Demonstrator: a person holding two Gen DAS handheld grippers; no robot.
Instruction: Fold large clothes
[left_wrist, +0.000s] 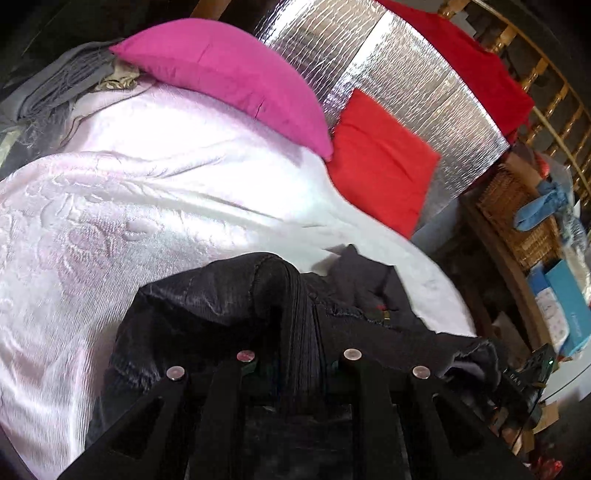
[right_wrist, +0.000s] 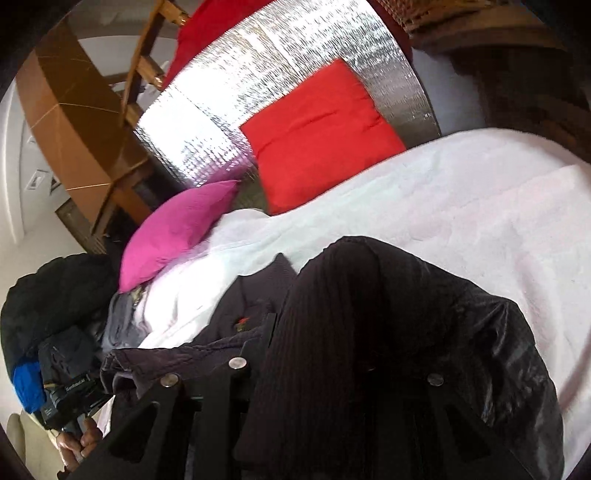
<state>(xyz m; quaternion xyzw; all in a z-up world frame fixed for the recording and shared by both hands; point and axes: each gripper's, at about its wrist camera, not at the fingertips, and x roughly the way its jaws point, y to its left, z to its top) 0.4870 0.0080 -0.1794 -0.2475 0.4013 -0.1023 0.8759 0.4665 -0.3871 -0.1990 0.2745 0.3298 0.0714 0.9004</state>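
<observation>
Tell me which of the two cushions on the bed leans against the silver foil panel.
The red cushion stands propped against the silver foil panel; the pink cushion lies beside it on the white bedspread.

The garment (left_wrist: 207, 306) is black with fine ribbing and a glossy lining. The bedspread (left_wrist: 110, 206) is pale pink-white, embossed with flowers. One cushion (left_wrist: 229, 81) is magenta, another (left_wrist: 380, 170) red; the panel (left_wrist: 391, 62) is silver.

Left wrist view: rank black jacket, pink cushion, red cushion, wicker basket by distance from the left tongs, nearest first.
1. Black jacket: clamped in the left tongs, draped on the white bedspread.
2. Red cushion: ahead, right, against the silver panel.
3. Pink cushion: ahead, left. Too close to call against the red one.
4. Wicker basket: far right, off the bed.
</observation>
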